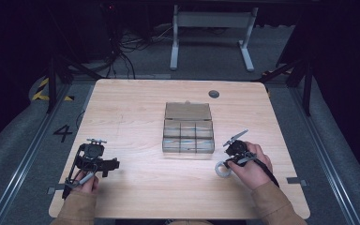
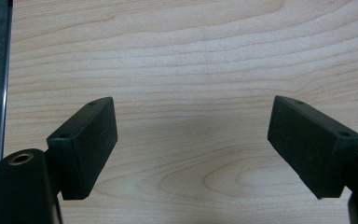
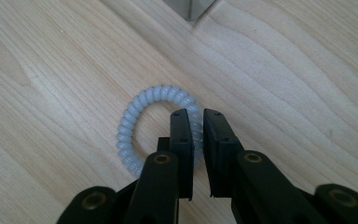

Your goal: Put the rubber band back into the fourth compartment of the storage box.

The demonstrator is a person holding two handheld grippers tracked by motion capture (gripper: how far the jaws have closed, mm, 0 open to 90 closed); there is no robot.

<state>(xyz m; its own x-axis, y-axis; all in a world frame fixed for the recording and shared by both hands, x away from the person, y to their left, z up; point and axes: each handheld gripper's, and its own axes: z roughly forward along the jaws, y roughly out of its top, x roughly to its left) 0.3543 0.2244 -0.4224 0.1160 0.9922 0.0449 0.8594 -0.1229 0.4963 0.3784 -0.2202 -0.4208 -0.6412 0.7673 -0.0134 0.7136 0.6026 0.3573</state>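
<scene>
The right gripper (image 3: pixel 196 122) is seen with its two black jaws pressed together on one side of a pale spiral hair tie (image 3: pixel 140 122). In the right gripper view the coil's rim is pinched between the pads: one jaw stands inside the ring, the other just outside it. The rest of the hair tie lies flat on the wooden table (image 3: pixel 65 60).

Positions are given relative to the clear compartment box (image 1: pixel 188 133), which stands near the middle of the table (image 1: pixel 136 103) with its lid folded back on the far side. In the high view the hair tie (image 1: pixel 223 169) is found on the near side of the box and to its right, close to the box's near right corner but apart from it. The right gripper (image 1: pixel 228 162) is held over the hair tie by the person's right hand (image 1: pixel 252 165), which rests nearer the table's edge than the box. A corner of the box (image 3: pixel 192 8) is visible at the top of the right gripper view.

The left gripper (image 1: pixel 113 165) is located well to the left of the box and nearer the person, gripped by the left hand (image 1: pixel 88 182). In the left gripper view the left gripper's (image 2: pixel 192 149) jaws are spread wide, with bare table surface (image 2: pixel 186 56) between them and nothing gripped.
</scene>
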